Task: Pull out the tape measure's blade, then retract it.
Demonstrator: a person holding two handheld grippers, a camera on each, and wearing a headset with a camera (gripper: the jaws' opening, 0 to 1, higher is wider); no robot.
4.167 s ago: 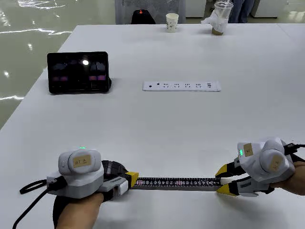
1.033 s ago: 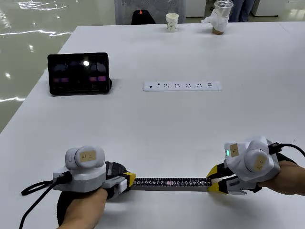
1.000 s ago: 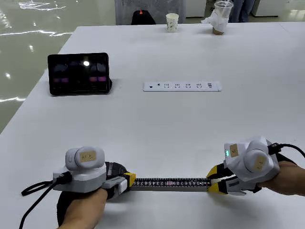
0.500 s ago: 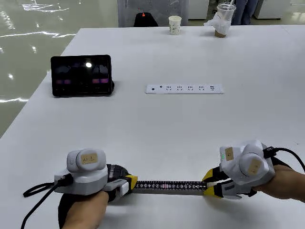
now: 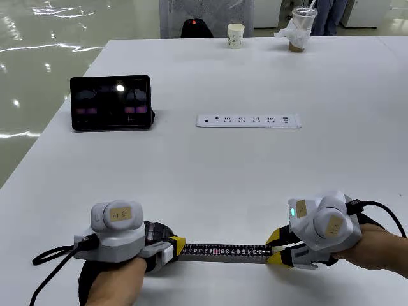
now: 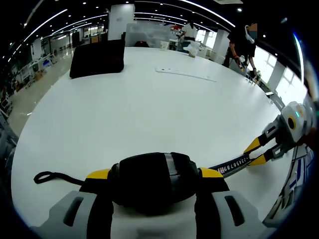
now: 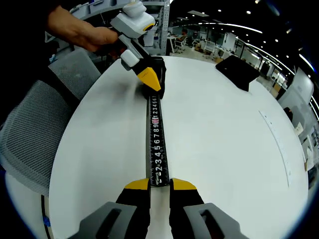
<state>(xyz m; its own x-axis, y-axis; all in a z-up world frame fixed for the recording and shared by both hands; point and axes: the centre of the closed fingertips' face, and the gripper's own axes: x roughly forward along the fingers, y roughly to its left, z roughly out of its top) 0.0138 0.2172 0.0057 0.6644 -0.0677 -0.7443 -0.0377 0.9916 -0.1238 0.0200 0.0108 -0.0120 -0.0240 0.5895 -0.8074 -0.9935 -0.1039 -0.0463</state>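
Left claw [image 5: 171, 247]: closed on case [image 6: 149, 181], pinning it to desk [image 5: 255, 172]. Right claw [image 7: 159, 185]: pinching blade [image 7: 155, 144] tip; blade taut between claws, likely restraining the spring's pull.

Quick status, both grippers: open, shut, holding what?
Left gripper: shut on the tape measure case.
Right gripper: shut on the blade, at its tip.

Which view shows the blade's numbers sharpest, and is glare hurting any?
Right gripper view: digits on the blade crisp, though fisheye curves the table. Head view: digits tiny, one glare spot on the tablet. Left gripper view: tape measure case crowds the foreground.
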